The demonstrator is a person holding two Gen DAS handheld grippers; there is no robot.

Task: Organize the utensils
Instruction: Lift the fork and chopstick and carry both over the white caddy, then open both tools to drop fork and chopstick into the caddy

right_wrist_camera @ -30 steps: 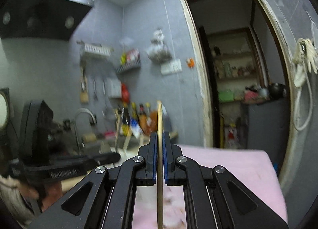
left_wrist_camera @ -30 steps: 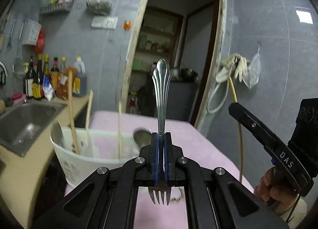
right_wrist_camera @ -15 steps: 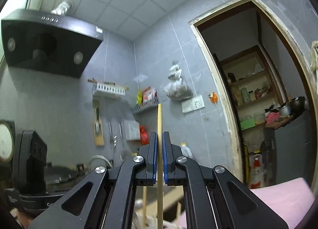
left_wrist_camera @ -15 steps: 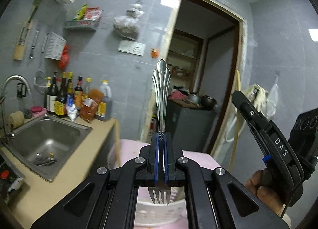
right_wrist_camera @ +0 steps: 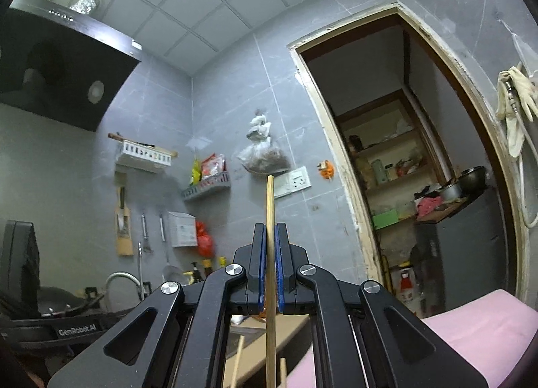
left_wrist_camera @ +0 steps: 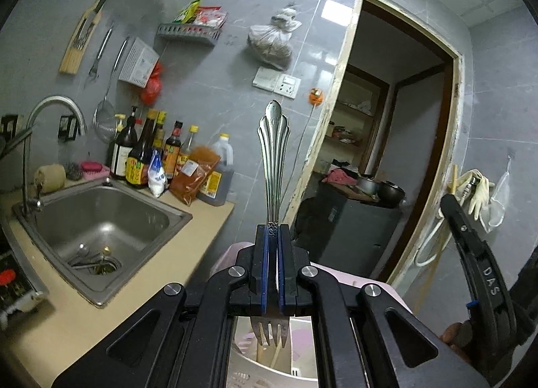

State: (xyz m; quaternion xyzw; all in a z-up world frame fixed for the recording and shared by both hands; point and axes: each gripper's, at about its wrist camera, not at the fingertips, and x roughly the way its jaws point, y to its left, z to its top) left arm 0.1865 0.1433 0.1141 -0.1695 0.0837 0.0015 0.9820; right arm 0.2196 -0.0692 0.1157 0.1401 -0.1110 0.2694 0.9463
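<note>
Through the left wrist camera, your left claw (left_wrist_camera: 272,236) is clamped tight on a metal fork (left_wrist_camera: 273,166), gripping it at the neck so the ornate handle points up toward 12 o'clock and the tines hang down at 6 o'clock. That tines-down hold suits dropping it into the white utensil basket (left_wrist_camera: 265,371), whose rim shows directly beneath the claw with wooden sticks already standing inside. The steel sink (left_wrist_camera: 101,223) sits off at 9 o'clock, set in the tan bench (left_wrist_camera: 67,314), with sauce bottles (left_wrist_camera: 148,152) lined up behind it. The other tool's black finger shows at 3 o'clock, well apart from the fork.

Through the right wrist camera, your right claw (right_wrist_camera: 270,246) is closed on a single wooden chopstick (right_wrist_camera: 270,219), held upright and running from 12 to 6 o'clock between the blue pads (right_wrist_camera: 261,267). Two more stick ends poke up near 6 o'clock, so the basket likely lies just below. The pink-covered surface (right_wrist_camera: 481,324) lies at 4 o'clock. Both pieces look poised vertical for a straight downward drop.
</note>
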